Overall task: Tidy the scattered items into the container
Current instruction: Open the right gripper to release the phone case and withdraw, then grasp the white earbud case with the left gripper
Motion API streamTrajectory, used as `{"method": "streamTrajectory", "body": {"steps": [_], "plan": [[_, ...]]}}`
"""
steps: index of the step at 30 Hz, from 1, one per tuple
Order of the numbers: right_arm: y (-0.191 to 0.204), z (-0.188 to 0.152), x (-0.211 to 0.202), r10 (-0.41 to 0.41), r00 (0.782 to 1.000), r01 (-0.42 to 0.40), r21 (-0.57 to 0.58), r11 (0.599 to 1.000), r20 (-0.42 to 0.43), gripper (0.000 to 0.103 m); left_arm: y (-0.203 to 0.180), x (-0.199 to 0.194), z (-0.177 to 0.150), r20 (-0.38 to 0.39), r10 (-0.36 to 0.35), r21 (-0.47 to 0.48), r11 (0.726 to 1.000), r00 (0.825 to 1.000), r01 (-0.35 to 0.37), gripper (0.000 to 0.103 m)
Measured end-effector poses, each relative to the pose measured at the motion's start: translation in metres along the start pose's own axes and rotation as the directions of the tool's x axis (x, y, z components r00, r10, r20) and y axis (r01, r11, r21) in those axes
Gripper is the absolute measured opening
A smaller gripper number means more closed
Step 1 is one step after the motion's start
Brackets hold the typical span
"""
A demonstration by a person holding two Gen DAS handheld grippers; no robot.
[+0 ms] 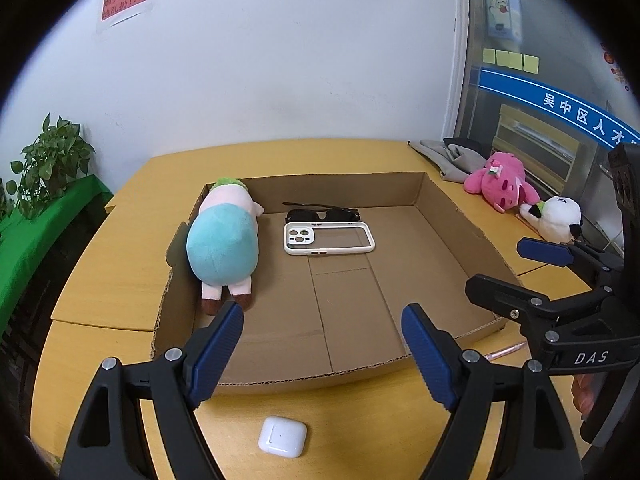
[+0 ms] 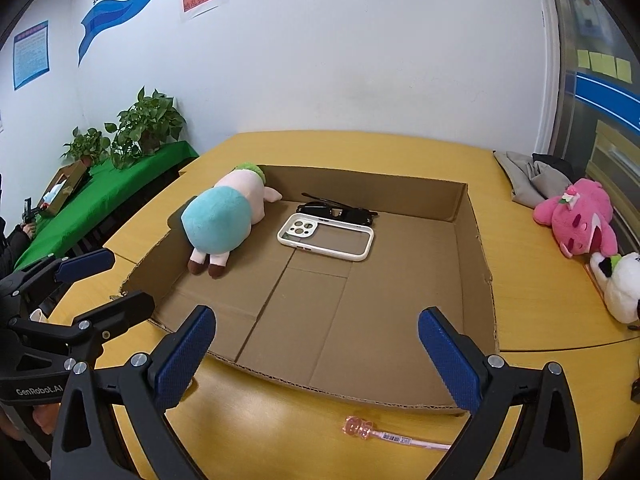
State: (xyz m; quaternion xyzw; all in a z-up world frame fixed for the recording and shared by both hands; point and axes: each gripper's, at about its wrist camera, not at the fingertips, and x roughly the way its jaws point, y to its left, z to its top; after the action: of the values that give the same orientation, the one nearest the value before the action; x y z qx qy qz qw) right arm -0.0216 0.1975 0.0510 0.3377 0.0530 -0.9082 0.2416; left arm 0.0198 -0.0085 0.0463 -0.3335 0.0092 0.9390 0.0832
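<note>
One shallow corrugated cardboard tray

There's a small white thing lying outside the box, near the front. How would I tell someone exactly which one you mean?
Start at the shallow cardboard box on the yellow table. Come to the table strip in front of the box's near edge. The earbud case lies there alone: a small, smooth, white rounded square, unlike the thin pink pen further right.

Both grippers: black frames with silver screws, ribbed blue fingers, white "DAS" and "GenRobot.AI" lettering.
</note>
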Motion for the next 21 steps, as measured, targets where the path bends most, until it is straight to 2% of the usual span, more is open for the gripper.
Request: {"method": "streamTrajectory", "body": {"steps": [21], "plan": [[-0.017, -0.006, 0.025, 0.003, 0.999, -0.002, 0.016, 1.000, -0.043, 0.103, 0.011, 0.024, -0.009, -0.054, -0.024, -0.043, 0.999, 0.998, 0.022, 0.081]]}}
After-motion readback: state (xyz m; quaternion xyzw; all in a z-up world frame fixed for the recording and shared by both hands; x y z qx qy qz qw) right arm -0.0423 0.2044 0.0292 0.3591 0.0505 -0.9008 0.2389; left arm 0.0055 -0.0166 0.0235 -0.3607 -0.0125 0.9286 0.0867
